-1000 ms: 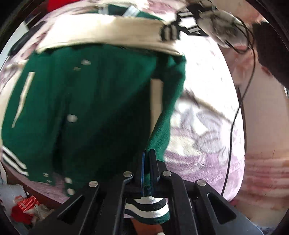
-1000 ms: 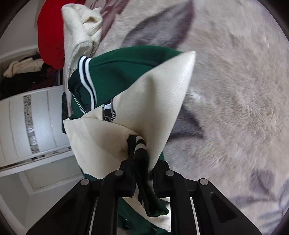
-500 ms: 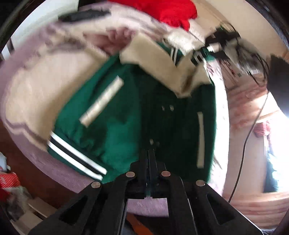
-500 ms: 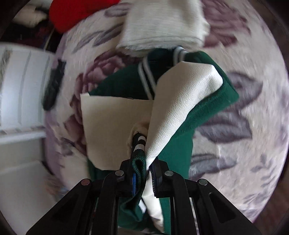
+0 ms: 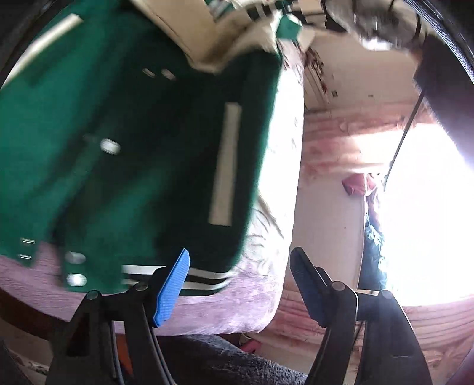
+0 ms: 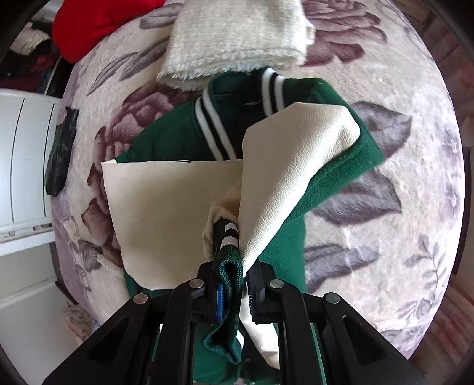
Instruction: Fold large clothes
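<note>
The green jacket (image 6: 334, 180) lies on a flowered blanket (image 6: 400, 88) that covers the bed. In the right wrist view it fills the middle of the frame, its striped collar (image 6: 213, 118) toward the top. One cream sleeve (image 6: 166, 207) lies flat across the body at centre left. The other cream sleeve (image 6: 296, 165) rises from the upper right of the jacket down to the right gripper (image 6: 234, 293) at the bottom centre. That gripper is clamped on the sleeve's striped green cuff (image 6: 226, 266), whose end hangs loose below the jaws.

A folded cream towel (image 6: 237, 35) lies at the top of the frame, touching the collar edge. A red garment (image 6: 97, 23) sits in the upper left corner, and a small black item (image 6: 60, 154) rests at the left edge of the blanket beside a white cabinet (image 6: 26, 160).

In the left wrist view, which is blurred, the jacket body (image 5: 124, 148) fills the left and centre, with its striped hem (image 5: 204, 278) at the lower centre. The left gripper (image 5: 240, 284) stands at the bottom of the frame; its jaws have just been opening and are now apart, with nothing between them. Its blue pad (image 5: 171, 287) appears to sit in front of the hem, though I cannot tell whether it touches. A black cable (image 5: 400, 142) runs down the bright right side.
</note>
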`<state>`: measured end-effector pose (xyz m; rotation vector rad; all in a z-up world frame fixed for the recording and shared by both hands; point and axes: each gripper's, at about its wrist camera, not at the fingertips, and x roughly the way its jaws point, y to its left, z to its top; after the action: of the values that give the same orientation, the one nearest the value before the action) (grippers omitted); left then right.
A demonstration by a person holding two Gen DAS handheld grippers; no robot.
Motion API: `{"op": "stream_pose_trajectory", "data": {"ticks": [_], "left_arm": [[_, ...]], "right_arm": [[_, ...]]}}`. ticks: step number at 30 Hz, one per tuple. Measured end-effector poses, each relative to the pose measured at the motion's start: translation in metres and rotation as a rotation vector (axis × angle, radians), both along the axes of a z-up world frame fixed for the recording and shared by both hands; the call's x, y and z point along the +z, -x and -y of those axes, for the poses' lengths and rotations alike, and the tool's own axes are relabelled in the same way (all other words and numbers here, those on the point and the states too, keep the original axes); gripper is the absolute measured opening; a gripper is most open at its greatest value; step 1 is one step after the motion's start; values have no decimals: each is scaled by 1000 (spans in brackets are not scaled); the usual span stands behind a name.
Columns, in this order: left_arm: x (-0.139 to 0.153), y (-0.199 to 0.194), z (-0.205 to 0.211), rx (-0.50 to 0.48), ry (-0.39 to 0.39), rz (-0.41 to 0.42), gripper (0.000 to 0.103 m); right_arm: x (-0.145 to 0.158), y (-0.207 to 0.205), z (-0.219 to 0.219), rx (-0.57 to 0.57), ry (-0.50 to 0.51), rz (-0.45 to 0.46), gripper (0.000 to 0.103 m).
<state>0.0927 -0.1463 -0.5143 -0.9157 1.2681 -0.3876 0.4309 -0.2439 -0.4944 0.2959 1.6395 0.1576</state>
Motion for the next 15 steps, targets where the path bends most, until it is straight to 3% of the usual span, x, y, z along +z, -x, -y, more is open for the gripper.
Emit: {"op": "stream_pose_trajectory", "data": {"ticks": [5, 8, 12, 14, 15], "left_arm": [[-32, -21, 78, -29, -84, -75, 68], [-52, -29, 111, -10, -179, -111, 68], [-70, -39, 135, 65, -369, -148, 65], [-68, -40, 138, 102, -473, -152, 21], [-68, -40, 136, 119, -487, -144, 20]], "right_arm": [[2, -1, 28, -2, -35, -8, 13], [0, -2, 42, -6, -66, -14, 13], [-5, -1, 54, 2, -91, -16, 13], [-5, -1, 57, 8, -104, -17, 13], [-5, -2, 59, 11, -107, -18, 13]]}}
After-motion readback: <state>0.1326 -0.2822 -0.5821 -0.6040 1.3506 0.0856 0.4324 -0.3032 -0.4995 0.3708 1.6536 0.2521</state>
